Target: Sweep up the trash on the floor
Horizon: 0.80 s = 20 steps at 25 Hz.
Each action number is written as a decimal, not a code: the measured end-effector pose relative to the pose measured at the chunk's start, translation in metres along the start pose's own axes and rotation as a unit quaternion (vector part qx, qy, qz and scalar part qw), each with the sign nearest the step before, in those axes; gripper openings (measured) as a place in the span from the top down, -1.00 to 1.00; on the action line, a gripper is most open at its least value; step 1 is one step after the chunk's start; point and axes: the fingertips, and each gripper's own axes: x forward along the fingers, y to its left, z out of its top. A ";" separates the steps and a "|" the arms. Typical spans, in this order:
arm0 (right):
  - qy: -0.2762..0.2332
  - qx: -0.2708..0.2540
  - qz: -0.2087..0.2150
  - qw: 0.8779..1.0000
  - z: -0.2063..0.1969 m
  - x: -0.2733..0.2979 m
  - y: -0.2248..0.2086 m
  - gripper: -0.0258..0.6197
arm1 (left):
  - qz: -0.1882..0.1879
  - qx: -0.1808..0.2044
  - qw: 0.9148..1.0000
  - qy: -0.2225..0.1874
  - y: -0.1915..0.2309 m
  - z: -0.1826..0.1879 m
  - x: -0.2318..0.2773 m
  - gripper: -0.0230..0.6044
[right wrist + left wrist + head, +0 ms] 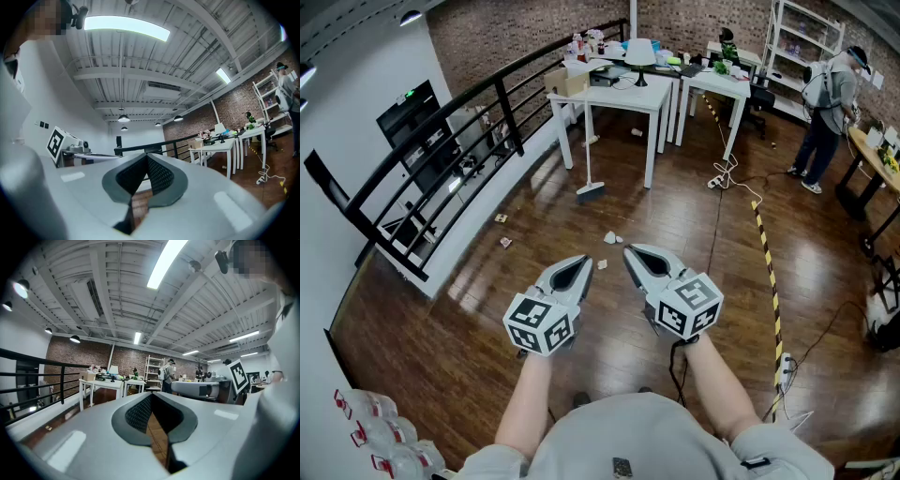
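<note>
Pale scraps [610,237] are scattered before the white table [619,96]. Both the left gripper [581,262] and right gripper [631,253] are held closed, empty — the broom [590,188] at its leg is to be gripped mid-handle.

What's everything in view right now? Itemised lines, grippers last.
white rectangular tables: at least 2, white, far end
small pale trash scraps: at least four, whitish, mid-frame and further left
long-handled broom: 1, blue-grey head, standing by the near table's legs
brown cardboard box: 1, brown, near table's left end
white-shaded desk lamp: 1, white, on the near table
black metal railing: 1, black, curving along the left
yellow-black striped floor tape: 1 strip, down the right side
standing person: 1, grey top, far right
clear plastic bottles: several, red labels, bottom left
left gripper: 1, grey, shut, empty
right gripper: 1, grey, shut, empty
</note>
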 end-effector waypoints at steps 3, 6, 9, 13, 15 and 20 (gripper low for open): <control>0.006 -0.003 0.003 1.000 -0.004 -0.019 -0.021 0.92 | 0.004 -0.001 1.000 0.000 -0.016 -0.008 0.020 0.92; 0.013 -0.002 0.003 1.000 -0.006 -0.038 -0.046 0.92 | 0.009 0.002 1.000 0.001 -0.030 -0.012 0.040 0.92; 0.017 0.003 -0.001 1.000 -0.007 -0.055 -0.074 0.92 | 0.014 0.003 1.000 0.002 -0.041 -0.016 0.060 0.92; 0.020 0.009 -0.002 1.000 -0.005 -0.060 -0.103 0.92 | 0.011 0.001 1.000 0.011 -0.050 -0.019 0.090 0.92; 0.020 0.011 -0.001 1.000 -0.003 -0.057 -0.117 0.92 | 0.007 0.000 1.000 0.017 -0.050 -0.020 0.106 0.92; 0.019 0.014 -0.011 1.000 -0.004 -0.042 -0.162 0.92 | 0.001 0.003 1.000 0.022 -0.038 -0.024 0.156 0.92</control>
